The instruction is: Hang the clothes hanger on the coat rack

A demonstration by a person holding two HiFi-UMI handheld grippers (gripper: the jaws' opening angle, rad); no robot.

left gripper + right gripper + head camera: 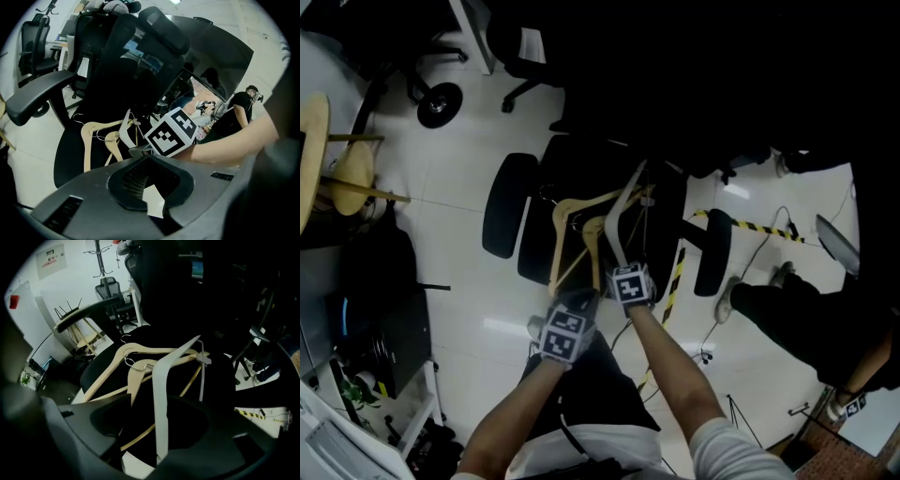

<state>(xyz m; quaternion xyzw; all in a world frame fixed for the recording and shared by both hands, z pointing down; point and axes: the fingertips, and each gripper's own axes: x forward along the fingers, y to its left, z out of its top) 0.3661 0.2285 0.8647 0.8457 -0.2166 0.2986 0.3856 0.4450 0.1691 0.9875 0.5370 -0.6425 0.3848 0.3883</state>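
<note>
Over the seat of the black office chair (pixel 508 202), why does the right gripper (pixel 158 456) take the pale hanger (pixel 161 394) by one arm and not by the hook? the first observer asks.

That arm is the part that stands up within reach, the second answers. The jaws are pressed together on the low end of the flat strip, so the rest of the hanger tilts up and away from the gripper. Whether its far end is clear of the wooden hangers (pixel 110 375) cannot be told (those lie flat and overlapping on the cushion, wire hooks close together).

And the left gripper (pixel 151 201)?

It hangs just beside the right one, nearer the person, with its jaws a little apart and nothing between them. Its likely use is as a spare, ready to steady the pale hanger or hold down a wooden one if the hooks snag.

Where is the hanger meant to go?

A coat rack (pixel 99 256) stands by the far wall in the right gripper view, well apart from the chair. The task looks barely begun: the hanger is pinched and nothing is hung. A grip that low on one arm probably leaves the top free to swing, so the carry calls for care (the pale hanger's own hook is not clearly seen).
</note>
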